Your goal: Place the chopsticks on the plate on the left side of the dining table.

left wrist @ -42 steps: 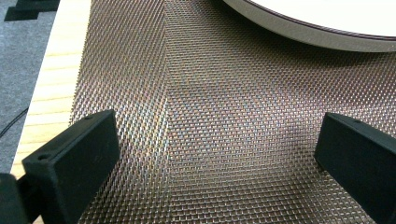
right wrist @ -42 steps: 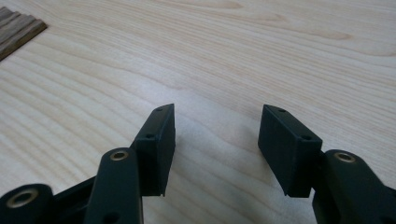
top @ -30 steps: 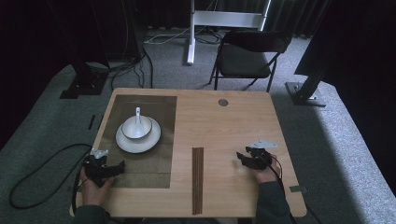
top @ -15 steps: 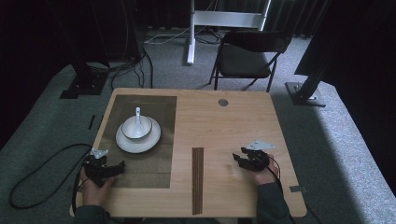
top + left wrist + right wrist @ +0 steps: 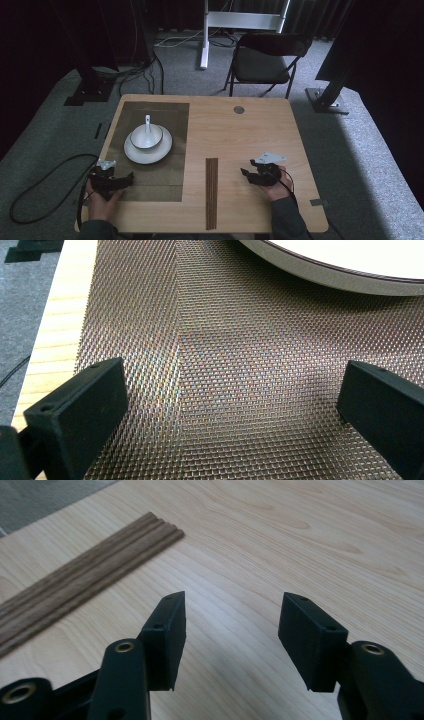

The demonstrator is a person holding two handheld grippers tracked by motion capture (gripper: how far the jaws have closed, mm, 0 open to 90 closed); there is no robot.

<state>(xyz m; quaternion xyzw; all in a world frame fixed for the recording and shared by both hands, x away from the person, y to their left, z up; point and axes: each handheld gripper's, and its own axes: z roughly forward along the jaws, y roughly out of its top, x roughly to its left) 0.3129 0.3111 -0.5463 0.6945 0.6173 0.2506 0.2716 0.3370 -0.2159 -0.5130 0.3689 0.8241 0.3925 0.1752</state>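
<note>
The right gripper (image 5: 246,173) had just been opening, its jaws wide with nothing between them, near the wooden chopsticks (image 5: 212,192) on the tabletop (image 5: 235,135). The left gripper (image 5: 131,177) stood open over the woven mat (image 5: 165,170); no writing was readable

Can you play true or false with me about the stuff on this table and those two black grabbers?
1. The spoon sits in the white bowl. True.
2. The bowl stands on the bare wood of the table. False: it stands on a white plate, which lies on the mesh mat.
3. The right gripper is squeezing the chopsticks. False: its jaws are open with nothing between them, and the chopsticks lie apart on the wood.
4. The left gripper is open above the mesh mat. True.
5. The chopsticks lie on the plate. False: they lie on the wood, beside the mat.
</note>
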